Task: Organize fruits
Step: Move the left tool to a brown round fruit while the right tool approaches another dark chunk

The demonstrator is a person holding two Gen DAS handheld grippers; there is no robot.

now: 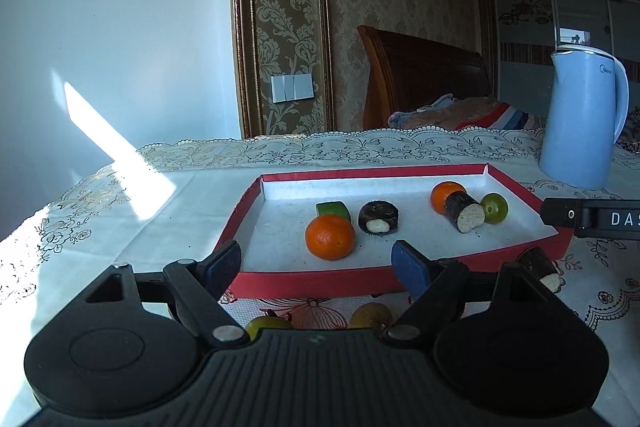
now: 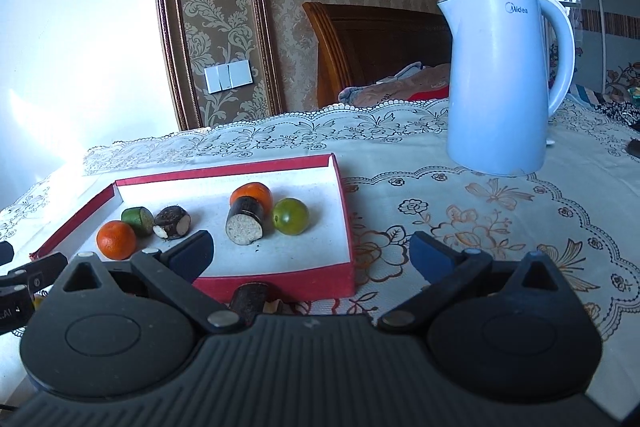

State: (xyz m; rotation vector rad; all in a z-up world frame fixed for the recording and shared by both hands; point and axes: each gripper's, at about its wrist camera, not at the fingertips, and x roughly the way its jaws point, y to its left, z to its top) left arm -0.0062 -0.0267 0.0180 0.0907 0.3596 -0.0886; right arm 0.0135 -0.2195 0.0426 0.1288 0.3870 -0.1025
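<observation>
Cane piece (image 2: 251, 297): hard, light; to be gripped across its round sides, beside tray (image 2: 280, 285).
Left tool (image 1: 318, 265): wide open, nothing held.
Right tool (image 2: 312, 254): wide open, nothing held.

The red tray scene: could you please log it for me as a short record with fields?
tray: red tray, white inside, on the lace tablecloth
in tray: two oranges, two dark sugarcane pieces, a round green fruit, a green piece
outside tray: one sugarcane piece and two yellowish fruits, in front of the tray
kettle: pale blue kettle, upright, right of the tray
left claw: open, empty
right claw: open, empty
</observation>
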